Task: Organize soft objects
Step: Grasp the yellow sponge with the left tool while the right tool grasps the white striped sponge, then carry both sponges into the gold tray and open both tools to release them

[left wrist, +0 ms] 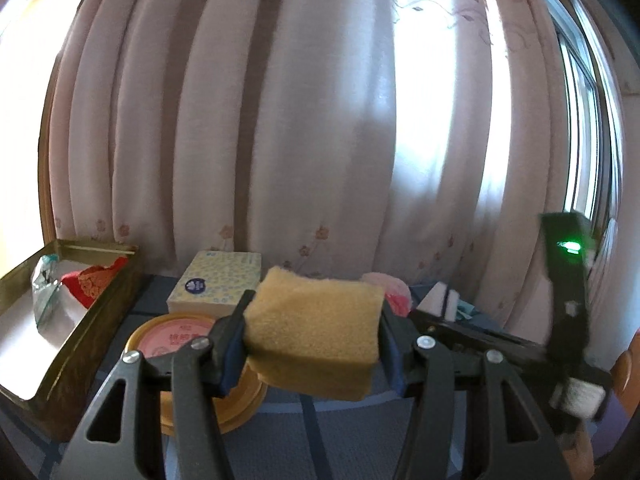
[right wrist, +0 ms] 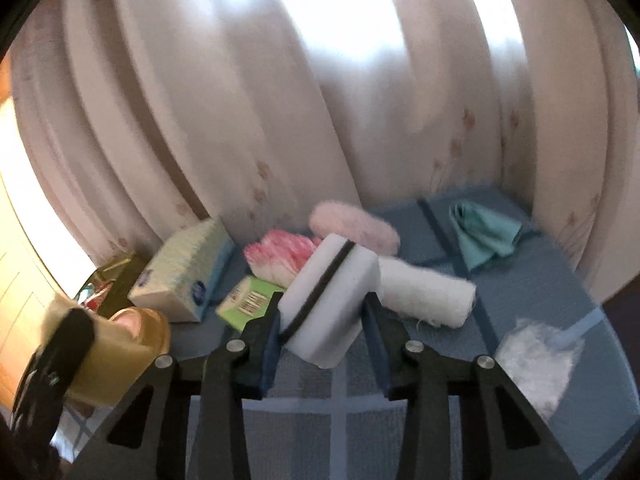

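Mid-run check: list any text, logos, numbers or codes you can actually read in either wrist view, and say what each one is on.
Round tin lid: pink label with Chinese characters, too blurred to quote.
Tissue pack: dark blue round logo, its lettering too small to read.
Green packet: a barcode, digits unreadable.
Left gripper and right gripper: no markings visible.
Nothing else carries text.

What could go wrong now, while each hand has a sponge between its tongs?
1. The white sponge sits tilted between the right tongs, and contact on one side is not clear, so it may slip out.
2. The left tongs squeeze the yellow sponge above the round tin; if dropped, it misses the tray.
3. Both tools are close together and may bump.
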Motion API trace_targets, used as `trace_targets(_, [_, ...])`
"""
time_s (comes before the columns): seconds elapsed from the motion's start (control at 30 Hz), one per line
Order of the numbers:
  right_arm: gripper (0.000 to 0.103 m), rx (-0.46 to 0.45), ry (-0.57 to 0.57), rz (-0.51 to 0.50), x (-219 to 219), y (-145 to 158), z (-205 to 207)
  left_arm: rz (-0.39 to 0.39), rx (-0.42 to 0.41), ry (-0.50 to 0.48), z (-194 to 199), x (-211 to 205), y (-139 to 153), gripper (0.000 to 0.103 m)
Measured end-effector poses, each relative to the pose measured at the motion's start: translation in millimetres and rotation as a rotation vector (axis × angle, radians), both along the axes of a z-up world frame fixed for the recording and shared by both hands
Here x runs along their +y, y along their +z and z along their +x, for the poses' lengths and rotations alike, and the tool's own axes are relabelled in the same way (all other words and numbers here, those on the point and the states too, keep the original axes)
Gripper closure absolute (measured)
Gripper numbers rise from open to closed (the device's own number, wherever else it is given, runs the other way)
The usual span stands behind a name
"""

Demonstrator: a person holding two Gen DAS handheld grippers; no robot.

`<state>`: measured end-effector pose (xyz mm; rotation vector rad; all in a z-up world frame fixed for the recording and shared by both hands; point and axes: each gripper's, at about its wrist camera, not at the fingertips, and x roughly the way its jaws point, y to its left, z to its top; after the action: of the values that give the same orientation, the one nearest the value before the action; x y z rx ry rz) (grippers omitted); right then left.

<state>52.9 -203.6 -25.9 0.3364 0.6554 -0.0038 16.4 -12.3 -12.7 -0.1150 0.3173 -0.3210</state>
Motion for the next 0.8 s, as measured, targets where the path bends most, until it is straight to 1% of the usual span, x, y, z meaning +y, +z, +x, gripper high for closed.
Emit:
trace_targets(0.03, [0.063, -0.052, 0.008, -0.003, 4, 5, -9, -0.012, 0.000, 0.002, -1, 4, 0, 0.048])
trace_targets(0.1, [0.062, -0.125, 0.014, -0.012, 9, 12, -19, -0.024, -0.003, 0.002, -2, 10, 0, 0.048])
trace_targets(0.17, [0.062, -0.192, 0.014, -0.049, 20, 19, -31, -0.022, -0.014, 0.002, -5, 17, 0, 0.048])
trace_targets(0.23, [0.062, -0.232, 0.007, -0.084, 30, 23, -38, -0.012, -0.032, 0.014, -7, 25, 1, 0.048])
trace_targets(0.3, [0.062, -0.250, 0.001, -0.098, 36, 25, -41, -0.013, -0.041, 0.028, -9, 37, 2, 0.048])
trace_targets(0.43, [0.062, -0.277, 0.008, -0.117, 54, 28, -44, -0.018, -0.034, 0.061, -8, 59, 1, 0.048])
trace_targets(0.57, [0.062, -0.284, 0.032, -0.117, 74, 27, -43, -0.009, -0.029, 0.098, -7, 80, 1, 0.048])
trace_targets(0.8, [0.062, -0.305, 0.094, -0.146, 116, 31, -43, 0.012, -0.035, 0.159, -10, 111, 6, 0.048])
